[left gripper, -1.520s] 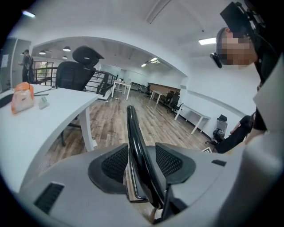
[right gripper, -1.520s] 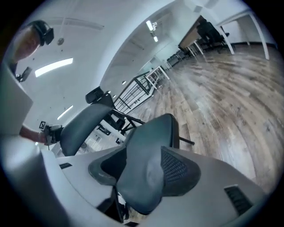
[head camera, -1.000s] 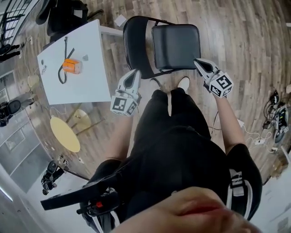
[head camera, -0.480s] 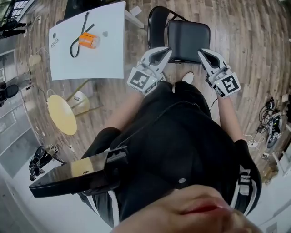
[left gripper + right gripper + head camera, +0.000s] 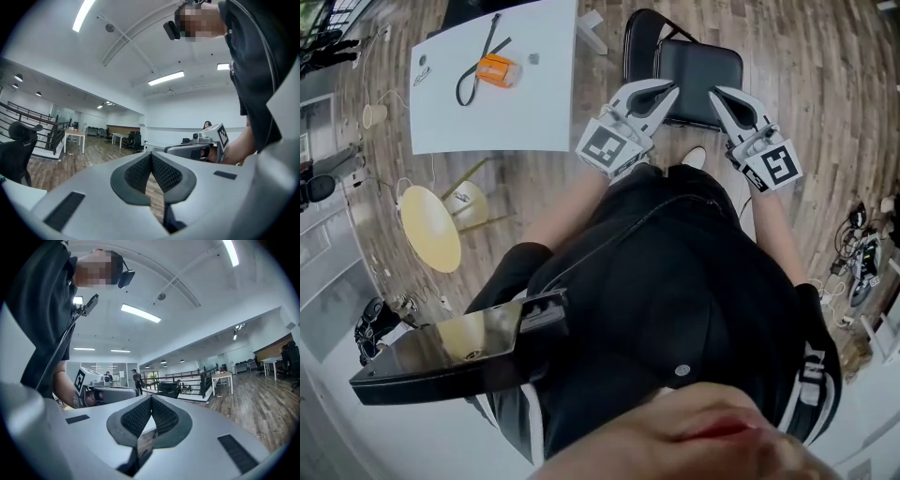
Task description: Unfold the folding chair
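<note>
The black folding chair [image 5: 698, 70] stands opened on the wood floor at the top of the head view, its seat flat and its backrest [image 5: 636, 42] to the left. My left gripper [image 5: 668, 89] and right gripper [image 5: 716, 92] are held level above the chair's near edge, side by side, apart from it. Both are shut with nothing between the pads. In the left gripper view the shut jaws [image 5: 151, 158] point across the hall, and the right gripper [image 5: 206, 140] shows beside them. The right gripper view shows its shut jaws [image 5: 151, 401] and the left gripper [image 5: 101, 387].
A white table [image 5: 534, 112] with an orange object [image 5: 498, 70] and a black strap stands left of the chair. A yellow round stool [image 5: 429, 227] is lower left, cables [image 5: 862, 258] lie at the right. My shoe [image 5: 694, 157] is just before the chair.
Both grippers have risen from beside the chair's seat and come closer together in front of my body. The head view has shifted, so the chair and table sit higher in the picture.
</note>
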Available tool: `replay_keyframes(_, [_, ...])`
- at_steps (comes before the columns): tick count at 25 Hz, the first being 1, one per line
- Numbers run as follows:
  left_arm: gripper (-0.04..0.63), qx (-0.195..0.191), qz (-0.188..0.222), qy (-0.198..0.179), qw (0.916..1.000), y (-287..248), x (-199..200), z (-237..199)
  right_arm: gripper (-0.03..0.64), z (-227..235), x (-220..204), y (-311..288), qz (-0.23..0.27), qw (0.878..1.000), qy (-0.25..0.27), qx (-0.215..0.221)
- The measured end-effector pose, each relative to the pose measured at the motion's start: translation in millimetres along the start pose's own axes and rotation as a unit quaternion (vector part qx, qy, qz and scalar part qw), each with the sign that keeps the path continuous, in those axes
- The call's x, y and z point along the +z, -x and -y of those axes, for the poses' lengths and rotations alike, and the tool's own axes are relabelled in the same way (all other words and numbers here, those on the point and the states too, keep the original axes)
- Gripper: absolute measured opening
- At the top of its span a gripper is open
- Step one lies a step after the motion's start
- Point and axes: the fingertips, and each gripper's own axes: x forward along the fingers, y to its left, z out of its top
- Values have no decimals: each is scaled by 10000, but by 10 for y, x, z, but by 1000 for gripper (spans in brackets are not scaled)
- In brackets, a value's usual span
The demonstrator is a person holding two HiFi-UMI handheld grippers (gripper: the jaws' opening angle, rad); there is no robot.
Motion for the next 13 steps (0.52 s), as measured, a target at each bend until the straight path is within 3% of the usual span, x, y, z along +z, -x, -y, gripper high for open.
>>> replay_keyframes(13, [5, -99, 89, 41, 9999, 92, 5, 79, 8, -158, 2, -60, 78, 10000, 8, -46])
